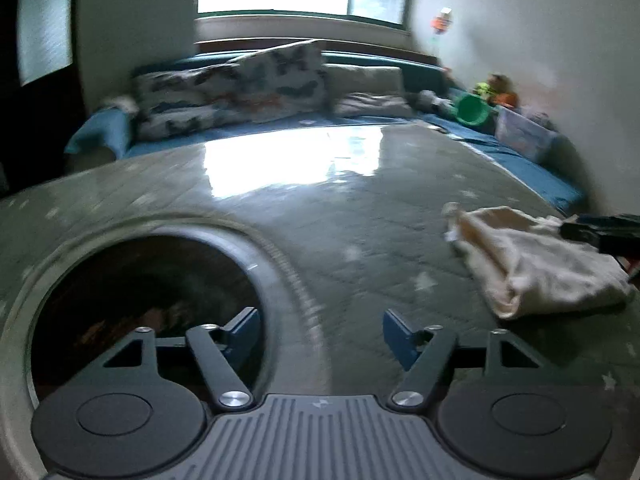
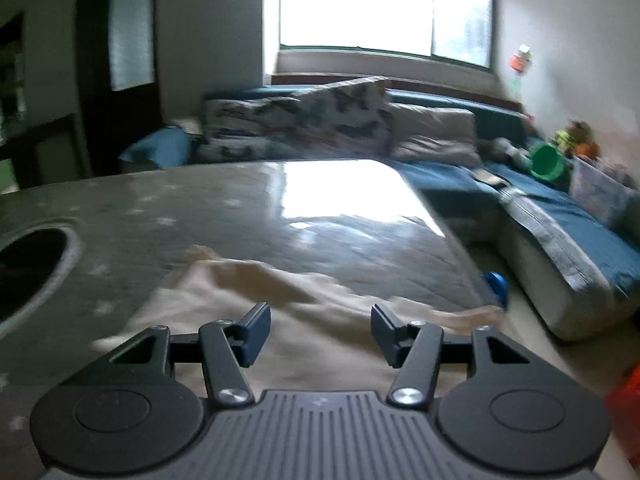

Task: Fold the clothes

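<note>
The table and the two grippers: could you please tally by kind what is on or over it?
Cloth: 1
Round hole in the table: 1
Open grippers: 2, left and right
Total: 4

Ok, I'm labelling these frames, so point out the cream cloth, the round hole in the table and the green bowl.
cream cloth (image 1: 536,264): left wrist view, middle of the folded bundle.
round hole in the table (image 1: 144,300): left wrist view, dark interior of the opening.
green bowl (image 2: 546,162): right wrist view, its side wall, on the blue sofa.
</note>
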Motion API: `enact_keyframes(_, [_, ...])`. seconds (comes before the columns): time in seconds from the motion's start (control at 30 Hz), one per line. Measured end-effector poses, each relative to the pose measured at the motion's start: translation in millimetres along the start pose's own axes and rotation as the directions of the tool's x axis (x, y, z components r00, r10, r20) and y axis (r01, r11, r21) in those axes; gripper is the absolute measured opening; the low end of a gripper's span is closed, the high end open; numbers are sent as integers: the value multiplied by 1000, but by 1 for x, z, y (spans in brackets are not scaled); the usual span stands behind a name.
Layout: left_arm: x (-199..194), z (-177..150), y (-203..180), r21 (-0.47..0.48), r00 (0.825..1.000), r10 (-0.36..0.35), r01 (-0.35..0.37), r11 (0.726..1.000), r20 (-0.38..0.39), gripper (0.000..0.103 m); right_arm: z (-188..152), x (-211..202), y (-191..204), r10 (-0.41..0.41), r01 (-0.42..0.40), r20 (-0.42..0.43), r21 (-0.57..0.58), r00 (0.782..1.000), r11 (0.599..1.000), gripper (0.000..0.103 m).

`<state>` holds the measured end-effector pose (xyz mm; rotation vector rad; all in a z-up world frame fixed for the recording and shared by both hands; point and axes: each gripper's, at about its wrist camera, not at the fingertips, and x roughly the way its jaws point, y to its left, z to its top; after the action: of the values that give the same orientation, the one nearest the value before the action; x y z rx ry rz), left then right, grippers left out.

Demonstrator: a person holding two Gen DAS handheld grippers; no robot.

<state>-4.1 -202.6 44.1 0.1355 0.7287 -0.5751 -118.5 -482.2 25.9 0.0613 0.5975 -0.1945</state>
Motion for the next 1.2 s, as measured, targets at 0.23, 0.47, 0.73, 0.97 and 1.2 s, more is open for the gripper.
enact_keyframes(0.23, [-25,-16,33,-63,993,111,-109,992,36,92,17,1,72,219,-220,-19,-86,975,972,76])
enact_keyframes(0.47, [-39,-37,66,-117,960,276,-270,956,40,101,24,26,152,341,-347,-63,-199,938,916,82])
enact_keyframes(0.73, [-46,-54,104,-193,917,398,-389,901,7,103,21,60,214,393,-412,-126,-256,911,874,93])
enact_keyframes(0.97, [-41,-65,133,-247,884,468,-454,856,-2,103,12,76,229,363,-391,-147,-281,920,876,103])
enact_keyframes(1.2, [-37,-70,146,-271,882,470,-459,846,-24,103,6,88,239,341,-377,-167,-306,925,874,103])
